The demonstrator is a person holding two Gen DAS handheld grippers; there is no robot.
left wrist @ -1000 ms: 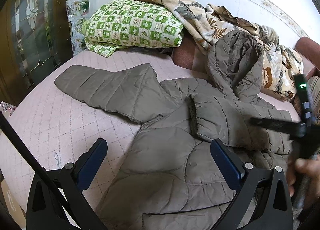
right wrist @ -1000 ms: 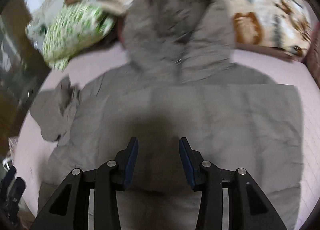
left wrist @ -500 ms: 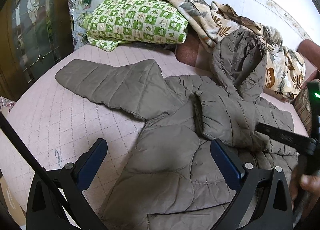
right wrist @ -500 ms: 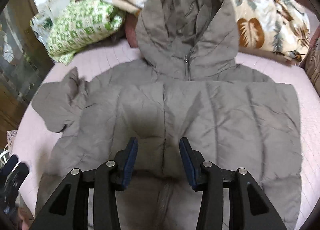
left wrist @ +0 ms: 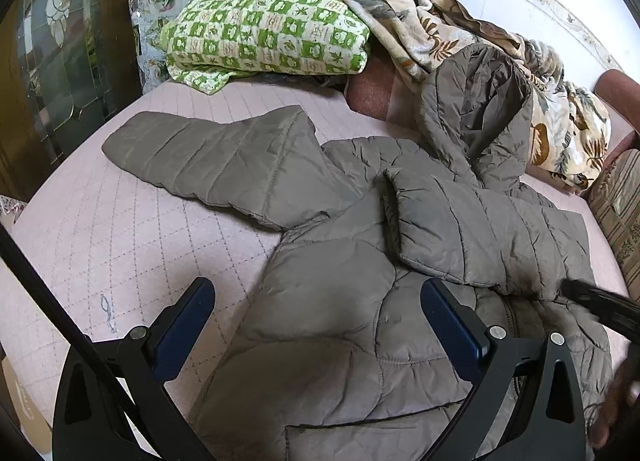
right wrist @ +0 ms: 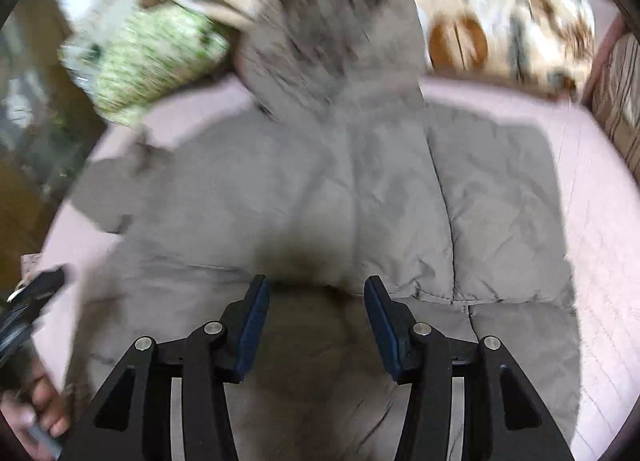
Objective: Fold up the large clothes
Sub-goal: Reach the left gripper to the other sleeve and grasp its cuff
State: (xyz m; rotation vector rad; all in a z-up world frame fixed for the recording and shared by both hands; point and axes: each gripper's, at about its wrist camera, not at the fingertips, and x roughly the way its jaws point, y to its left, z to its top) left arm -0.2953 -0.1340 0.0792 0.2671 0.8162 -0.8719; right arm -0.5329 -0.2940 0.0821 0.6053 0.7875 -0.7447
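Your right gripper (right wrist: 316, 301) has pulled back from the jacket (right wrist: 320, 201), jaws opening, nothing between them. Left gripper (left wrist: 316, 309) hangs wide apart above the body, empty. One sleeve (left wrist: 472, 233) lies folded in; next, I think, take the spread sleeve (left wrist: 208, 157) ahead-left.

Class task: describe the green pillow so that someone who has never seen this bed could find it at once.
Start at the pink bed where the grey coat lies. At its far end, by the wall, sits the pillow. Only it has green-and-white checks; the blanket beside it is beige with leaves.
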